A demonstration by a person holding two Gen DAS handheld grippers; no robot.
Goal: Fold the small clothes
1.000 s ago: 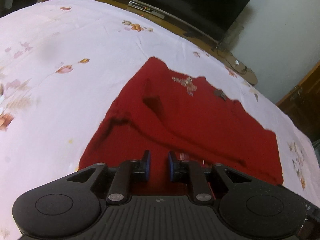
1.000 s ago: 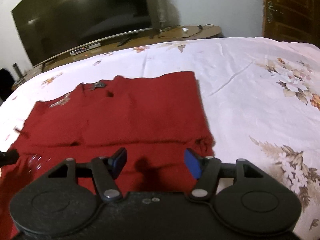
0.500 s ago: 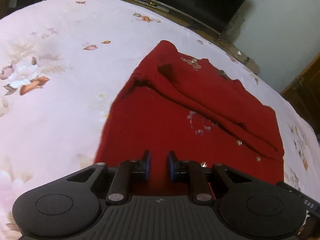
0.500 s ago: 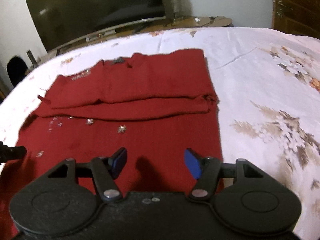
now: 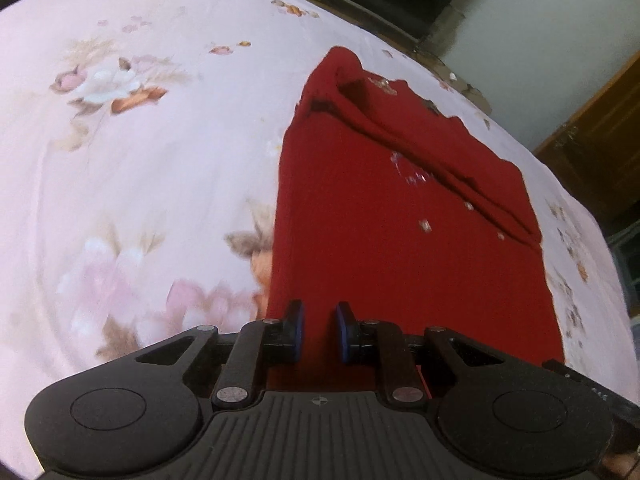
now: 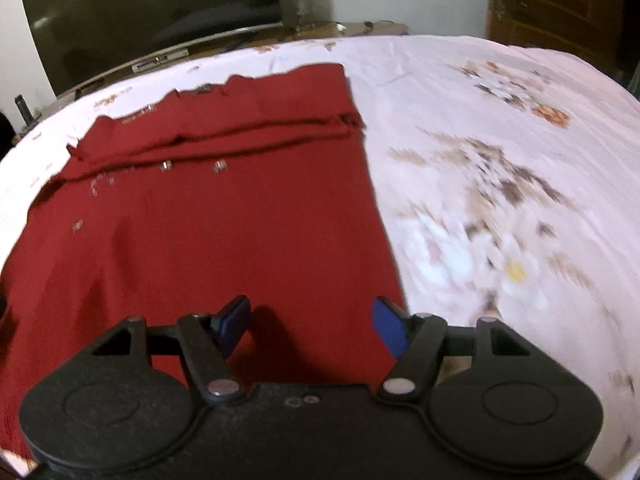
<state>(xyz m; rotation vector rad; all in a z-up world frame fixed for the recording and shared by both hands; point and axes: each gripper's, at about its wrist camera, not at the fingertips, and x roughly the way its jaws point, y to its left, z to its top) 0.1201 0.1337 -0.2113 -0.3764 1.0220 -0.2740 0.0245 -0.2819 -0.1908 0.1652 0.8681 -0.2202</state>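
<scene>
A red garment (image 5: 400, 232) with small shiny studs lies spread on the floral bedsheet (image 5: 140, 160). Its far part is folded over into a band. My left gripper (image 5: 319, 332) hovers over the garment's near left edge with its blue pads close together but with a gap, and red cloth shows between them; I cannot tell whether it grips. In the right wrist view the garment (image 6: 224, 220) fills the left half. My right gripper (image 6: 310, 326) is wide open and empty above the garment's near right edge.
A dark television (image 6: 152, 12) stands on a low wooden stand (image 6: 224, 44) beyond the bed. A brown wooden door (image 6: 556, 4) is at the far right. Bare floral sheet (image 6: 500, 200) lies to the right of the garment.
Both grippers have drawn back toward the near edge, so more of the garment's near panel shows. The folded band now lies farther away. The jaws keep their widths.
</scene>
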